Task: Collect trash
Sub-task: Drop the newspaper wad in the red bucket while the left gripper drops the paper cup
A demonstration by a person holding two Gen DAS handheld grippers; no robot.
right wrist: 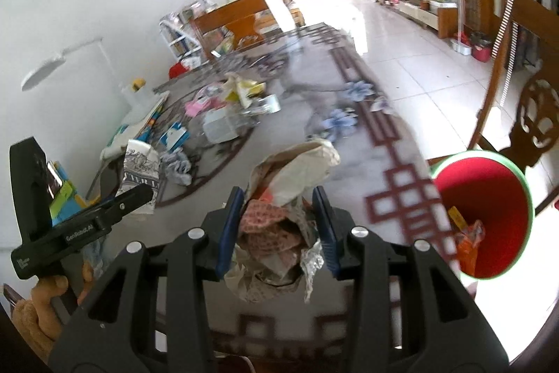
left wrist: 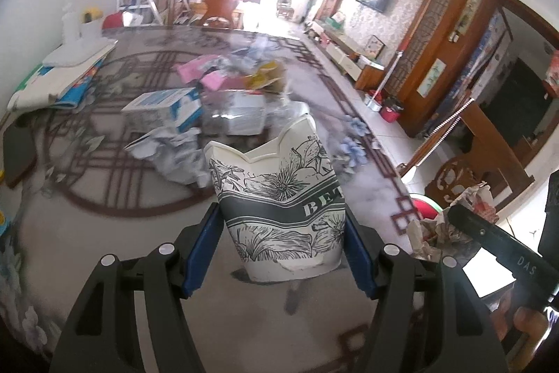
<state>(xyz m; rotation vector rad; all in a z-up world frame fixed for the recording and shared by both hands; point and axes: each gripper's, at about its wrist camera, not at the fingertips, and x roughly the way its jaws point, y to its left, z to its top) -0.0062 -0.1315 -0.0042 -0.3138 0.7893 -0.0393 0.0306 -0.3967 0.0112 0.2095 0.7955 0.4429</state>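
the paper cup (left wrist: pixel 279 198), white with black flower print and a dark band bearing letters, sits crushed and dented between the blue pads (left wrist: pixel 201 254) of the left gripper (left wrist: pixel 283 250), which are clamped against its two sides; the cup is held clear above the table (left wrist: pixel 104 233), its torn base edge visible. the crumpled wrapper (right wrist: pixel 279 215), a wad of beige and red-patterned paper with a scrap of foil at its lower edge, is pinched between the blue pads of the right gripper (right wrist: pixel 277 226), both pads pressing into it, and it too is held off the table surface. in the left wrist view the wrapper and the right gripper body appear at lower right, with fingers of a hand (left wrist: pixel 524 320) on the handle. in the right wrist view the cup and left gripper appear at left, a hand beneath them. a red bin (right wrist: pixel 489 191) with a green rim stands off the table's right edge, with orange and yellow scraps inside. further up the table lies a pile of remaining litter (left wrist: pixel 223 100): a blue and white carton, a clear plastic box, pink and yellow packets, and crumpled white paper. books (left wrist: pixel 52 83) lie at the table's left edge by the wall. a wooden chair (right wrist: pixel 534 114) stands beyond the bin on the tiled floor.
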